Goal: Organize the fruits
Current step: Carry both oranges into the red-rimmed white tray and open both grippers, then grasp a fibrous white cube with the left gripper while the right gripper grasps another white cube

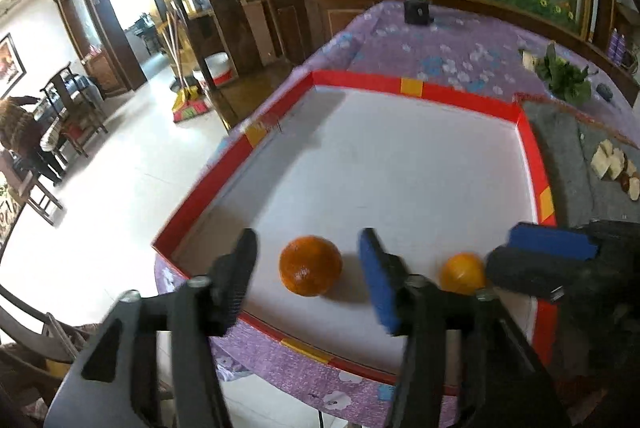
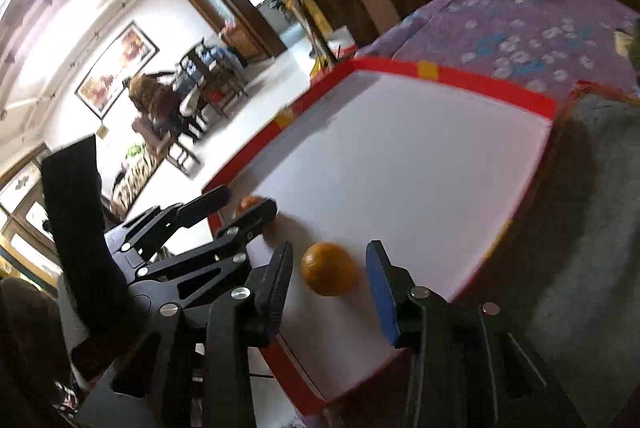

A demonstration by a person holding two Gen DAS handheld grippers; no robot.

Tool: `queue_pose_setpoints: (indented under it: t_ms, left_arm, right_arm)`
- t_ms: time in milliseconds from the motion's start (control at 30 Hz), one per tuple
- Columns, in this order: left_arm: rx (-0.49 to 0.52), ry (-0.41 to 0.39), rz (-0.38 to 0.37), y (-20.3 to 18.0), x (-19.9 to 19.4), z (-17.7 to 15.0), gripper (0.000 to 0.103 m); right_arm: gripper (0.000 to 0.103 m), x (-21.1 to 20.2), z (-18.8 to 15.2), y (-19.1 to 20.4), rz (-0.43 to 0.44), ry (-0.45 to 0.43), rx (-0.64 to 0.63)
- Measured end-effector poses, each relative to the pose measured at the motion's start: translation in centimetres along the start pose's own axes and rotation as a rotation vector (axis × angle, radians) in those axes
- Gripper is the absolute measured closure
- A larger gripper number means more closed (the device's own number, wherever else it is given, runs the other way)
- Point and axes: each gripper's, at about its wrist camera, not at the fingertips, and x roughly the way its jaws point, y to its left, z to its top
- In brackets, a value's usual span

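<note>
Evidently both oranges lie loose on the white floor of the red-walled tray (image 1: pixel 472 99), the left gripper (image 1: pixel 310 274) straddling the darker orange (image 1: pixel 310 271) and the right gripper (image 2: pixel 328 278) the paler orange (image 2: pixel 329 269) (pads clear, nothing gripped), so each fruit rests inside.

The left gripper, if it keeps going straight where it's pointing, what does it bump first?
Probably the bigger orange, lying on the tray's white floor between the open left gripper fingers; depth is hard to judge.
</note>
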Motion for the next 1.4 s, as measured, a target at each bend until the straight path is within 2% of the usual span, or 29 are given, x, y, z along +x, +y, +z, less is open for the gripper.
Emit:
queue_pose_setpoints:
  t_ms: [67, 167, 400, 633, 733, 900, 967, 1000, 1067, 1133, 1333, 1400]
  left_arm:
    - [0.006, -0.032, 0.011, -0.1, -0.9, 0.3, 0.041]
    - [0.034, -0.071, -0.002, -1.4, -2.4, 0.7, 0.029]
    - [0.168, -0.09, -0.123, -7.7, -4.3, 0.8, 0.029]
    - [0.296, -0.063, -0.271, -14.9, -5.1, 1.0, 0.029]
    - [0.349, -0.062, -0.296, -17.3, -5.4, 1.3, 0.029]
    - [0.377, -0.052, -0.309, -19.3, -5.2, 2.1, 0.029]
    - [0.38, -0.049, -0.315, -19.7, -5.0, 2.6, 0.029]
    - [0.385, -0.053, -0.32, -19.9, -4.9, 2.7, 0.029]
    - [0.396, -0.059, -0.331, -20.4, -4.6, 3.0, 0.029]
    - [0.414, -0.052, -0.351, -21.3, -3.8, 3.6, 0.029]
    - [0.427, -0.005, -0.425, -24.4, -1.4, 4.9, 0.029]
    - [0.425, -0.005, -0.424, -25.3, -0.9, 5.2, 0.029]
  right_arm:
    - [0.053, -2.2, -0.1, -1.1, -0.003, -0.052, 0.025]
    - [0.045, -6.2, -0.9, -3.8, -0.07, -0.145, 0.055]
    - [0.044, -14.7, -5.6, -11.8, -0.231, -0.254, 0.169]
    - [0.044, -20.5, -9.2, -18.3, -0.352, -0.28, 0.268]
    - [0.044, -20.8, -8.6, -19.2, -0.375, -0.25, 0.258]
    - [0.049, -18.2, -6.5, -20.1, -0.423, -0.186, 0.227]
    - [0.059, -17.0, -5.8, -20.8, -0.47, -0.184, 0.244]
    - [0.059, -16.6, -5.5, -21.2, -0.481, -0.18, 0.255]
    - [0.066, -15.8, -5.4, -22.2, -0.487, -0.163, 0.288]
    - [0.074, -15.6, -5.4, -22.6, -0.492, -0.188, 0.28]
    - [0.074, -16.4, -6.2, -23.2, -0.433, -0.244, 0.287]
    - [0.074, -17.4, -6.3, -23.4, -0.375, -0.28, 0.305]
